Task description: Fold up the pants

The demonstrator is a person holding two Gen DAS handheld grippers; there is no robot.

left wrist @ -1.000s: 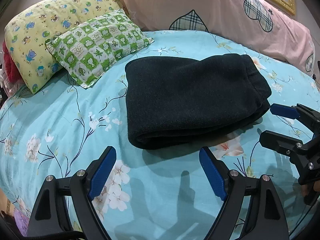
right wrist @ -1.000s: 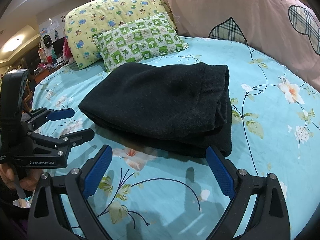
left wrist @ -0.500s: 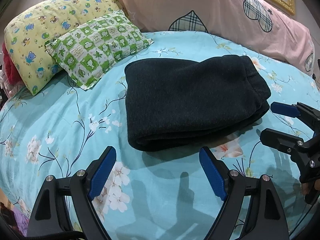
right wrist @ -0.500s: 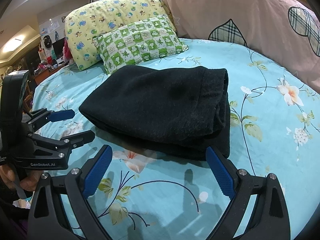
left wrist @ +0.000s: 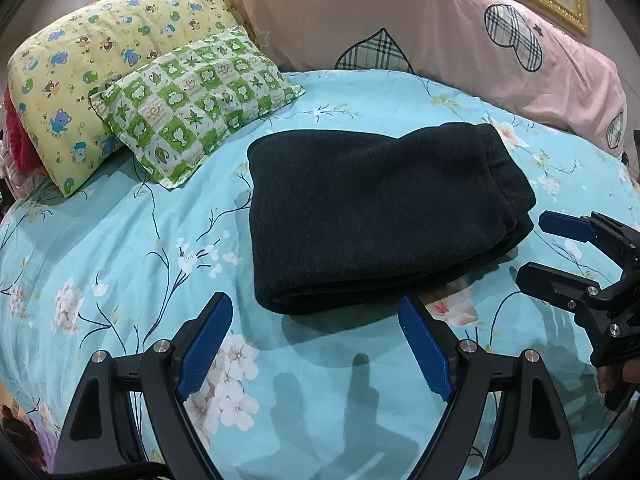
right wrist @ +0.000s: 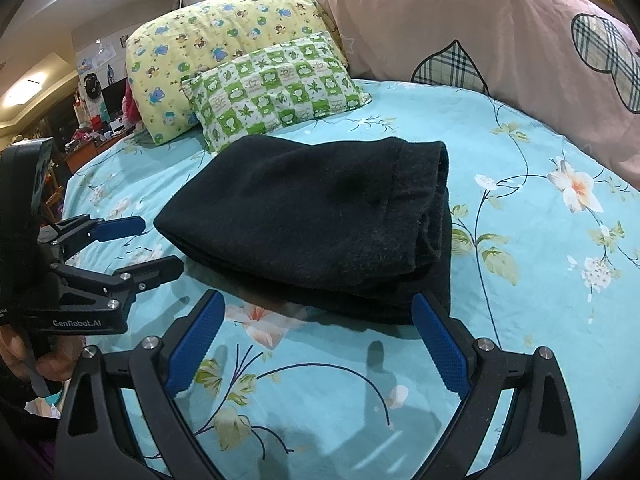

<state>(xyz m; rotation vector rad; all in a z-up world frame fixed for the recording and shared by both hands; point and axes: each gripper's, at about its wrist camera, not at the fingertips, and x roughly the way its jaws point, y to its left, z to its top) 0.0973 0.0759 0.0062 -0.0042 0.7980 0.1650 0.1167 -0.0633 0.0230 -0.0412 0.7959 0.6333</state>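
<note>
Pants (left wrist: 376,220): black, folded into a thick rectangular stack, lying flat on the sheet (left wrist: 120,248) at the centre of the left wrist view; folded edge toward 6 o'clock, waistband end toward 3 o'clock. In the right wrist view the stack (right wrist: 312,220) sits centre, layered open ends facing 3 o'clock. Left gripper (left wrist: 316,340): at 6 o'clock of its own view, held low over the sheet, fingers pointing toward 12 o'clock at the near edge of the pants; jaws spread wide, blue pads (left wrist: 204,344) apart, nothing between them, near but not touching the cloth. From the right wrist view it appears at 9 o'clock (right wrist: 148,240), level, pointing toward 3 o'clock at the pants' corner, a hand partly visible behind it. Right gripper (right wrist: 316,340): at 6 o'clock of its view, low, aimed toward 12 o'clock at the stack's near edge; jaws wide apart, holding nothing. In the left wrist view it enters at 3 o'clock (left wrist: 532,248), pointing toward 9 o'clock just beside the waistband end. Green pillow (left wrist: 192,100): at 10 o'clock, leaning on a yellow pillow (left wrist: 80,80). Pink quilt (left wrist: 420,28): at 12 to 2 o'clock.
</note>
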